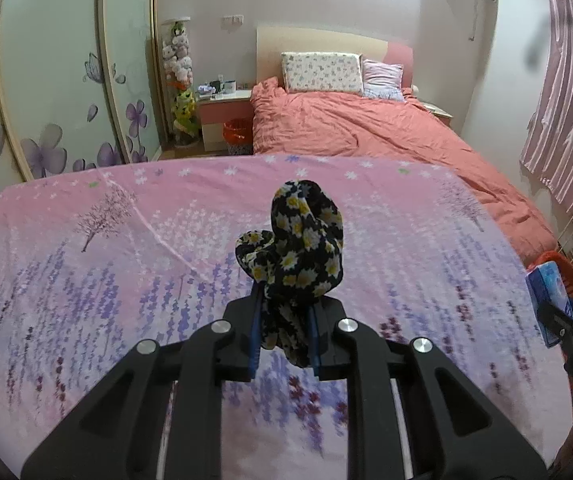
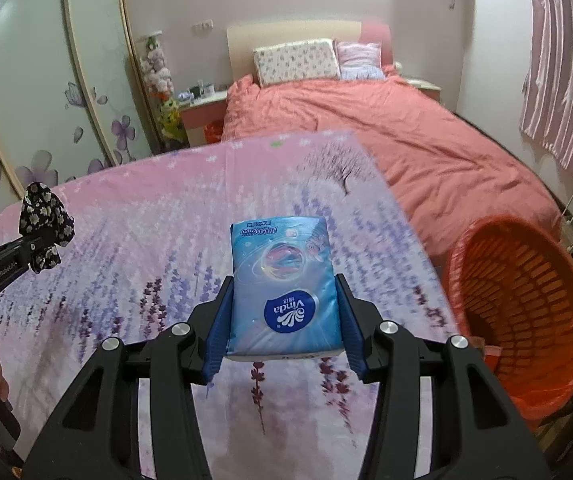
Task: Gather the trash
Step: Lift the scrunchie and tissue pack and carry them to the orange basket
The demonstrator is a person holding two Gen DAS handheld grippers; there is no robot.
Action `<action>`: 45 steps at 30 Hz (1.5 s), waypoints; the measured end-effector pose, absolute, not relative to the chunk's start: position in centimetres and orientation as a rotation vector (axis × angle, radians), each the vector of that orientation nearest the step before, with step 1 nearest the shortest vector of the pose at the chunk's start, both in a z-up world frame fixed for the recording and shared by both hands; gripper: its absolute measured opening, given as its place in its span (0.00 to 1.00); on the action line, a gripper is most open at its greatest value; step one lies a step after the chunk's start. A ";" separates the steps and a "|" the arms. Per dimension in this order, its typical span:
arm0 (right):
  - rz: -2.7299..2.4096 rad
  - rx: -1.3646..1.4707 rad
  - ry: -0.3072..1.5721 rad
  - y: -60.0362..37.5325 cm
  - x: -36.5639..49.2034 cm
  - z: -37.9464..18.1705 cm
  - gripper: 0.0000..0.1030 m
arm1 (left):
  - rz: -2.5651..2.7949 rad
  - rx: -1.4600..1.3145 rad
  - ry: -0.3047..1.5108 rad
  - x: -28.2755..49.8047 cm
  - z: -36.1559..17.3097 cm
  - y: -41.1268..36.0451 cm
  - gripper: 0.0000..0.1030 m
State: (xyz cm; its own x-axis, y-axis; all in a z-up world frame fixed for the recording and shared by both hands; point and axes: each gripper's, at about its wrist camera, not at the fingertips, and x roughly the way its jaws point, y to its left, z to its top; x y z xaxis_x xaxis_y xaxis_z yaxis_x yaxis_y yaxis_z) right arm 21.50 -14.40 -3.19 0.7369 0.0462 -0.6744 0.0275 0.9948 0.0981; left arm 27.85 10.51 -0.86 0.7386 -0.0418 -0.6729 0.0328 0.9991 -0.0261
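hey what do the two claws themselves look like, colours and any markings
Both claws, left claw and right claw, are matte black plastic linkages with round silver pivot bolts and blue ribbed finger pads. The left claw's side carries small white "GenRobot.AI" lettering. No cables or sleeves show.

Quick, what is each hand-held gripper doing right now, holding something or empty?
Left hand-held gripper: closed on a black daisy-print cloth.
Right hand-held gripper: closed on a blue Vinda tissue pack.

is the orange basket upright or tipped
Tipped: the orange basket shows its open mouth and inner wall sideways toward the right tool.
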 end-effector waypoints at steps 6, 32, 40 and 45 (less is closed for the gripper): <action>-0.011 0.100 0.698 -15.9 19.4 -1.0 0.47 | -0.068 0.014 0.708 25.3 1.7 8.2 0.19; -0.168 0.167 0.596 -26.7 15.1 2.1 0.47 | -0.349 0.106 0.676 20.0 5.2 -8.9 0.19; -0.225 0.208 0.584 -30.9 14.9 2.0 0.47 | -0.494 0.107 0.679 19.8 5.1 -14.7 0.19; -0.257 0.263 0.599 -33.9 15.0 0.9 0.47 | -0.590 0.120 0.693 19.4 4.1 -19.0 0.19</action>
